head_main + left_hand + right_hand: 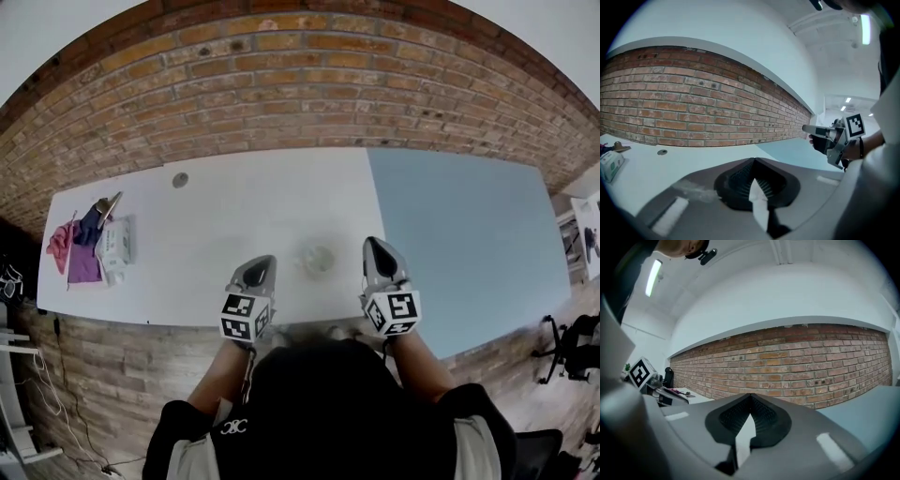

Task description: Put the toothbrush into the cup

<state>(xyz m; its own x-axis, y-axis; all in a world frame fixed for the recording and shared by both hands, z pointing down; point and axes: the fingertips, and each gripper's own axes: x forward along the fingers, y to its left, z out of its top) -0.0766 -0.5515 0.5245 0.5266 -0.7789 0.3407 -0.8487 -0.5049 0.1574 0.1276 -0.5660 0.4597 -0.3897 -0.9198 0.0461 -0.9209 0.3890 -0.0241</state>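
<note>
White table [234, 211]: one clear cup [317, 259]; left gripper [263, 262], right gripper [374, 244], jaws together.

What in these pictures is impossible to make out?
Toothbrush: nowhere clear; head view is too small to show whether it stands in the cup.
Pile at left on the table: too small to name, head view.
Gripper views: the left gripper and right gripper fill the foreground, hiding the cup.

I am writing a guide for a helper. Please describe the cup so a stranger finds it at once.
Look at the white table in front of the brick wall. Near its front edge, between the left gripper and the right gripper, stands the cup. It is round and see-through and stands alone, far from the pile of cloths at the left end.
</note>
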